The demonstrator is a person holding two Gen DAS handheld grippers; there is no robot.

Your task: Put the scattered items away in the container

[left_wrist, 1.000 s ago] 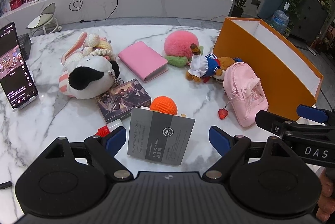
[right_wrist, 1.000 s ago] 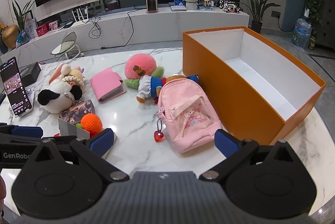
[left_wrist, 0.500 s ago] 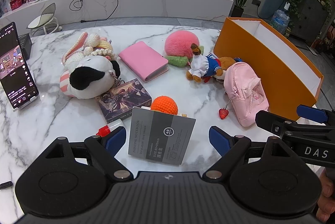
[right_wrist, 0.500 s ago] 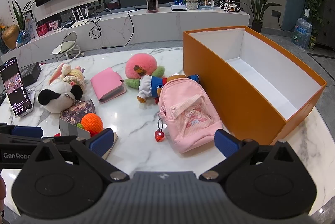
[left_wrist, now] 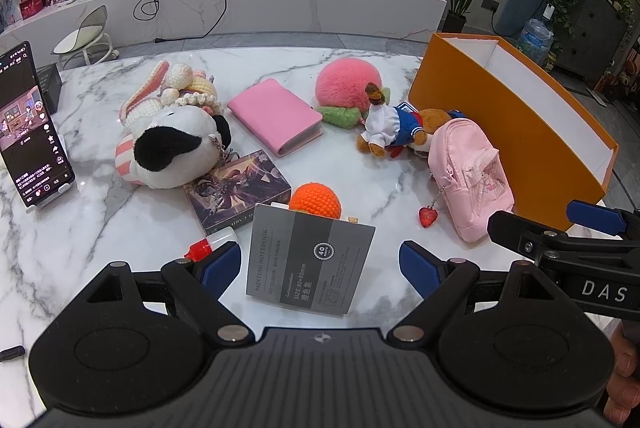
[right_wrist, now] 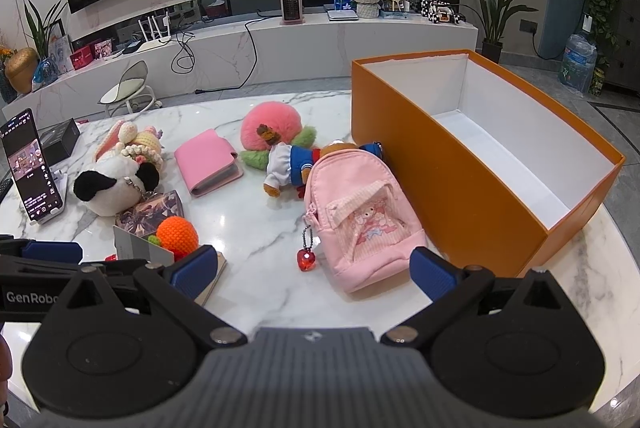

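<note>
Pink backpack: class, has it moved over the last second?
No. The pink backpack still lies against the orange box, red heart charm beside it.

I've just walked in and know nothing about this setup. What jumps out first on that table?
The big orange box on the right side of the marble table, open and white inside, with nothing visible in it. Left of it lies a scatter of soft things: a pink mini backpack beside the box, a fluffy pink peach plush farther back, and a black-and-white plush dog at the left.

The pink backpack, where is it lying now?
In the right wrist view the pink backpack lies on the marble table, against the orange box, its top overlapping the sailor teddy bear.
</note>
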